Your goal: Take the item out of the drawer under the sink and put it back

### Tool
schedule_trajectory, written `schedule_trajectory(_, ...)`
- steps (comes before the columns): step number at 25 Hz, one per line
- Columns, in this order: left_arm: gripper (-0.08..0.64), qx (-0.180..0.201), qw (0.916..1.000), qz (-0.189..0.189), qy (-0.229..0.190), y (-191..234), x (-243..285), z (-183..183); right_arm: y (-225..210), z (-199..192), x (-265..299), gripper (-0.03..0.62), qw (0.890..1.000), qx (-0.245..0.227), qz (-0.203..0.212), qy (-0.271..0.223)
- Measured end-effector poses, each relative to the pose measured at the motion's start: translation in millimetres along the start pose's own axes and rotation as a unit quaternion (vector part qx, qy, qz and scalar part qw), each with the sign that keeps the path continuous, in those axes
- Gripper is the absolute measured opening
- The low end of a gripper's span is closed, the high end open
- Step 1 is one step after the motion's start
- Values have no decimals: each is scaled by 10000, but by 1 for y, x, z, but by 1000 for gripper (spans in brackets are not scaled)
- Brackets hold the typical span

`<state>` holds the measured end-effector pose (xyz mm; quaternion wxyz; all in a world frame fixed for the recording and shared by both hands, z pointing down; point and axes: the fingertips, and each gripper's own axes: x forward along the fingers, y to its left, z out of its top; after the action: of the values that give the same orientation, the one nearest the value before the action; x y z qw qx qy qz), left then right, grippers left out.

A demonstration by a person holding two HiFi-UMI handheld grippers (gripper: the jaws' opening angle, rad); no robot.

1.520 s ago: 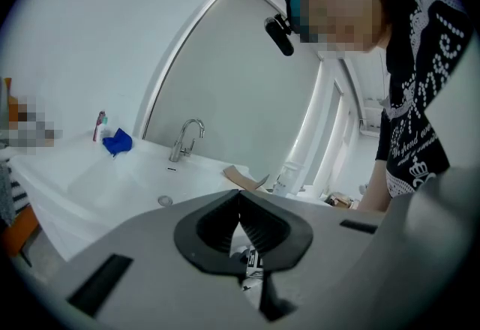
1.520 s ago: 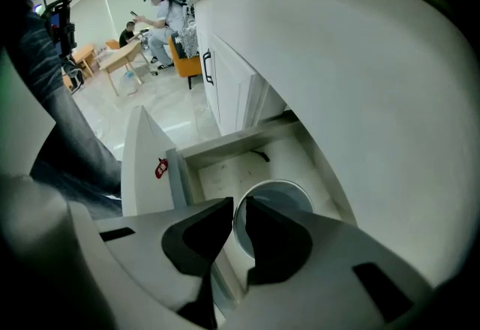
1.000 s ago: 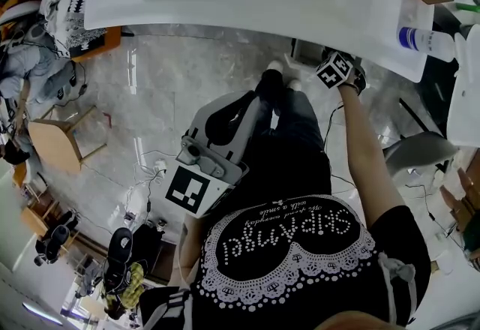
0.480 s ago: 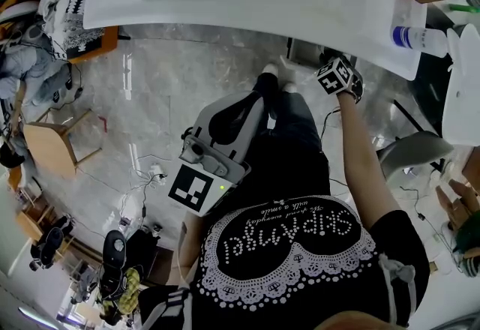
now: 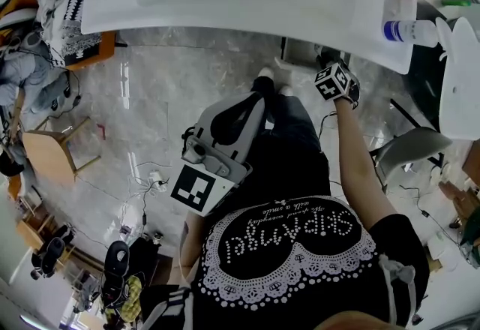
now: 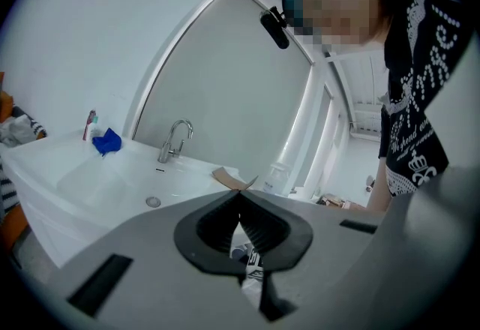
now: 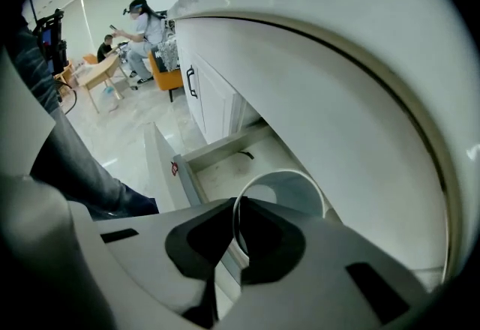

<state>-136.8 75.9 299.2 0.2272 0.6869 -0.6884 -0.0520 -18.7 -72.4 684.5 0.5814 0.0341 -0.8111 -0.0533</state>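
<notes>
Idling at the person's left, the left gripper [image 6: 240,201] has its jaws pressed together on nothing and points roughly level across the sink [image 6: 90,178] toward the faucet [image 6: 176,141]. It is best parked there, clear of the work. To its right, the right gripper [image 7: 232,205] points steeply down, clenched on the thin wall of a white cup [image 7: 289,190], one jaw inside the rim, one outside. Beneath the jaws lies the open drawer [image 7: 225,171], and the basin's underside curves close ahead of them. Lifting straight up, then back toward the person, with a firm grip, should keep the cup from knocking the basin.
</notes>
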Motion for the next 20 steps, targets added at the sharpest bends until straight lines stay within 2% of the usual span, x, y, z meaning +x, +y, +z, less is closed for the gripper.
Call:
schedule_trajectory(7,5,17,9999,-100,-102,-5,2,5,2,1,-18,25,9994,236,-166,-187)
schedule_trajectory(13,5,270,9972,-516,-470,-17,5,17,6,6,-35,25,9979,377,-299,-429)
schedule_trajectory(18,5,207,9983,-516,-169,-17,5,7,10,8,-51,25,9958,504,-467,-606)
schedule_trajectory(20,5,185,9979,-597,-169,-18,7,8,12,12,-59,25,9942,563,-574,-715)
